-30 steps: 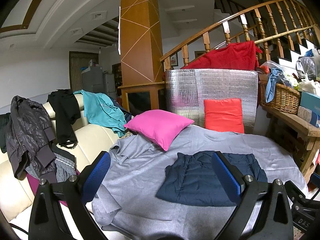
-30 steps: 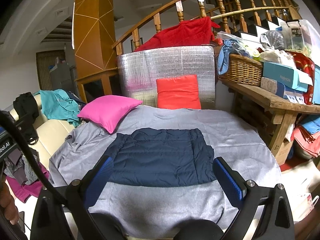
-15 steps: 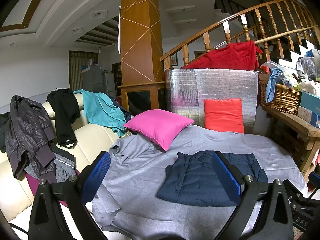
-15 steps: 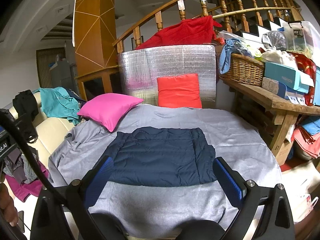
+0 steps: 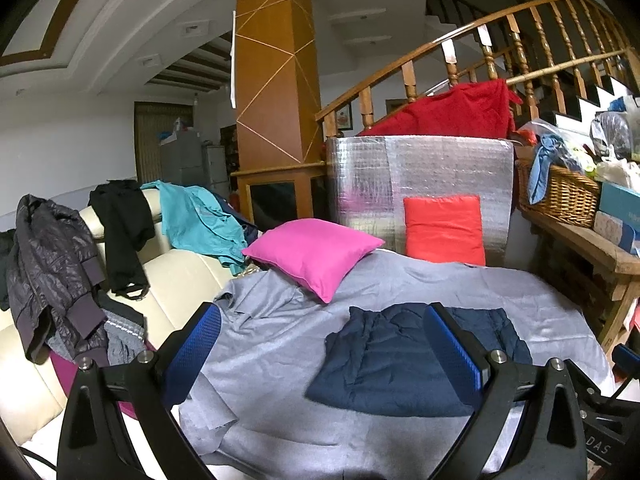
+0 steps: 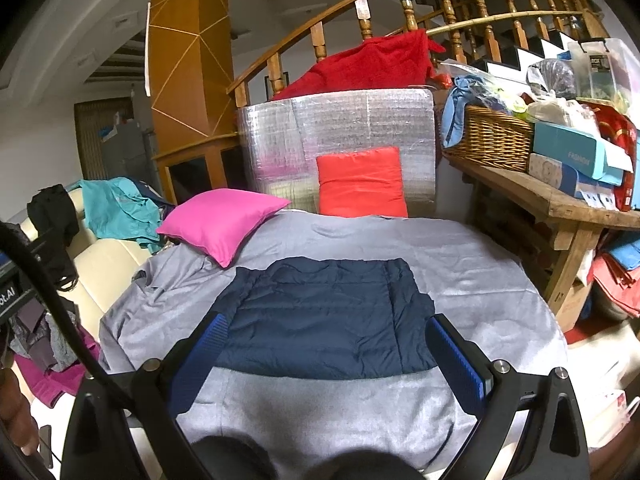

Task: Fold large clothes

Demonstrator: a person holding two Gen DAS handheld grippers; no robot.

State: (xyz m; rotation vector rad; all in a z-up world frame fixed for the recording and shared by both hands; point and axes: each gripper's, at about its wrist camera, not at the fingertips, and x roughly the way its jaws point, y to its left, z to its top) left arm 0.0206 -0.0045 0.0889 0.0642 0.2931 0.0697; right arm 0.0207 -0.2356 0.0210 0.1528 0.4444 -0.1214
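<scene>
Two grippers hang above the grey sheet [image 6: 460,264], and we hold nothing in either of them. Our left gripper [image 5: 320,344] has its blue-padded fingers [image 5: 452,348] spread wide apart, and from its camera the navy quilted jacket [image 5: 384,364] lies ahead and to the right, partly behind the right-hand pad. Our right gripper [image 6: 328,356] is likewise spread wide, its blue pads [image 6: 456,364] framing the near edge of the same navy quilted jacket [image 6: 328,320] without touching it. The jacket lies flat in a folded, roughly rectangular shape near the middle of the sheet, its near hem straight and its left edge a little rumpled. Beyond it, a magenta pillow [image 6: 220,224] rests at the far left of the sheet, and an orange-red cushion [image 6: 360,184] leans upright against a silver foil-covered panel [image 6: 360,120] with a red cloth [image 6: 368,64] draped over its top. On the cream sofa [image 5: 176,276] to our left hang a dark puffer jacket [image 5: 52,264], a black garment [image 5: 124,232] and a teal shirt [image 5: 200,220]. To the right, a wooden bench [image 6: 560,196] carries a wicker basket [image 6: 492,140] and boxes [image 6: 576,160].
</scene>
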